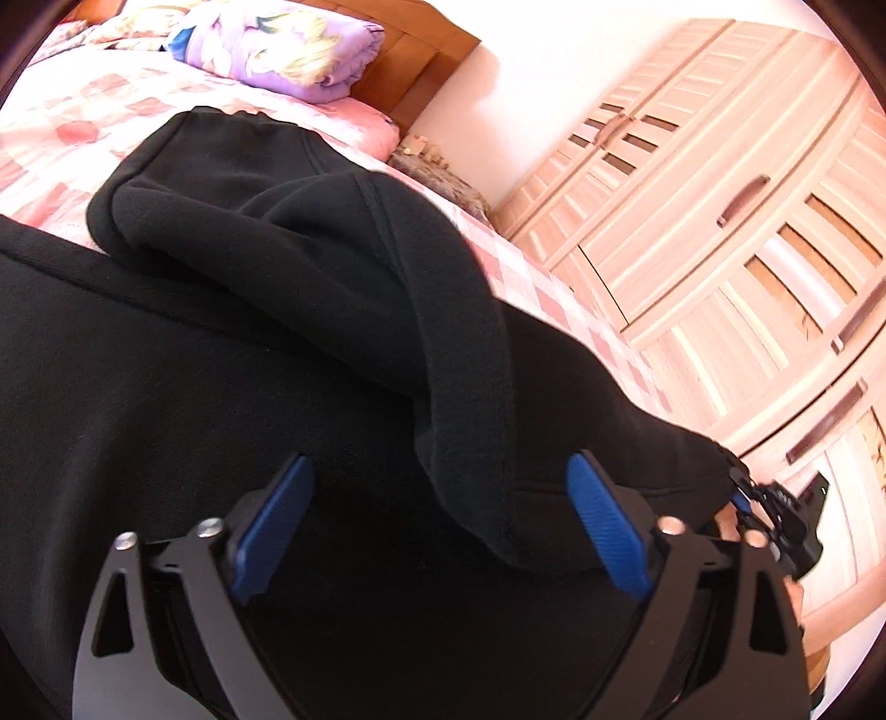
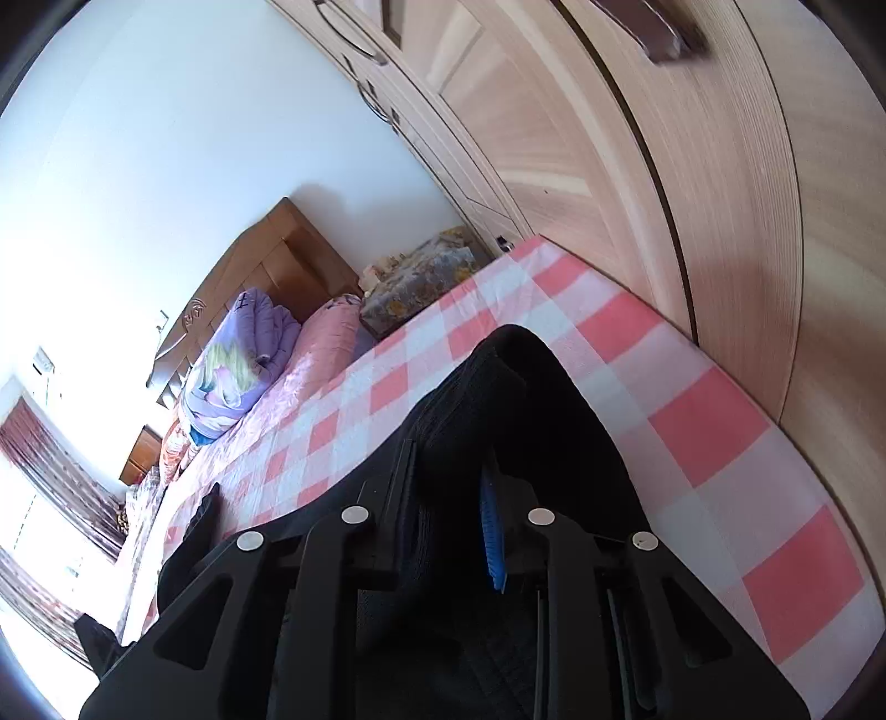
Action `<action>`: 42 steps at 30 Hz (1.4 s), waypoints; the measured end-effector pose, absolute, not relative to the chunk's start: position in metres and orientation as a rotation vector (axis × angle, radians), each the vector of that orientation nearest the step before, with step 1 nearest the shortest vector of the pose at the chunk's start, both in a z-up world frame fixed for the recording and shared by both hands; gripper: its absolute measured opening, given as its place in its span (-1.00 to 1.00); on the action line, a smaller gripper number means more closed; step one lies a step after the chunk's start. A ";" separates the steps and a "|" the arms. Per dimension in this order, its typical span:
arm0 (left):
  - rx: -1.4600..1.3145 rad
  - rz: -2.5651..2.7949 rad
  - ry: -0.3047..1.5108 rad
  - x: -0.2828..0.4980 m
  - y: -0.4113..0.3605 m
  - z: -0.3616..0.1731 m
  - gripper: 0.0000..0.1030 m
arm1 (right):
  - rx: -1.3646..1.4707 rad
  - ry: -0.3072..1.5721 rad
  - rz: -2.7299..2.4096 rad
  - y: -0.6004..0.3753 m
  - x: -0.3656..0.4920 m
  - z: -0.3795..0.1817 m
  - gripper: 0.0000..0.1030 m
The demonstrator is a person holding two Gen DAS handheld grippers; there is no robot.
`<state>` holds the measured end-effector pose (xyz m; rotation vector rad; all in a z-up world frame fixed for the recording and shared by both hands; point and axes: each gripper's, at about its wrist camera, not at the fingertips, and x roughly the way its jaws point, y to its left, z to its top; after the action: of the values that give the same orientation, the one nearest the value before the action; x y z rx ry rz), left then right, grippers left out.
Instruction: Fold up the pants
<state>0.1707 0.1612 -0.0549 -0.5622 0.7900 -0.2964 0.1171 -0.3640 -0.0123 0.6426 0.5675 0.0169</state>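
Black pants (image 1: pixel 232 343) lie on a bed with a pink-and-white checked sheet (image 1: pixel 66 111). In the left wrist view my left gripper (image 1: pixel 440 471) is open, its blue pads (image 1: pixel 601 515) spread over the pants, with a rolled fold of fabric (image 1: pixel 459 421) running between them. My right gripper shows at that view's right edge (image 1: pixel 775 509), at the pants' edge. In the right wrist view my right gripper (image 2: pixel 451 471) is shut on black pants fabric (image 2: pixel 531 399); one blue pad (image 2: pixel 493 526) shows.
A wooden wardrobe (image 1: pixel 720 221) stands close along the bed's right side, also in the right wrist view (image 2: pixel 664 166). A folded purple quilt (image 1: pixel 277 44) and wooden headboard (image 1: pixel 421 61) are at the bed's far end. A floral-covered nightstand (image 2: pixel 421 282) sits beside the headboard.
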 end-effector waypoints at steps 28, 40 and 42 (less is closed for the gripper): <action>-0.420 -0.451 0.718 0.150 0.179 0.059 -0.83 | 0.685 0.635 0.098 -0.371 -0.009 -0.049 -0.60; -0.297 -0.404 0.856 0.120 0.164 -0.029 -0.82 | 0.712 0.612 0.108 -0.360 -0.047 -0.047 -0.64; -0.295 -0.400 0.824 0.116 0.166 -0.018 -0.83 | 0.691 0.648 0.067 -0.361 -0.052 -0.057 -0.64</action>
<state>0.1161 0.1658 -0.0183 -0.2951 0.8238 -0.4001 -0.0522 -0.3607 -0.0569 0.6908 0.6483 0.0666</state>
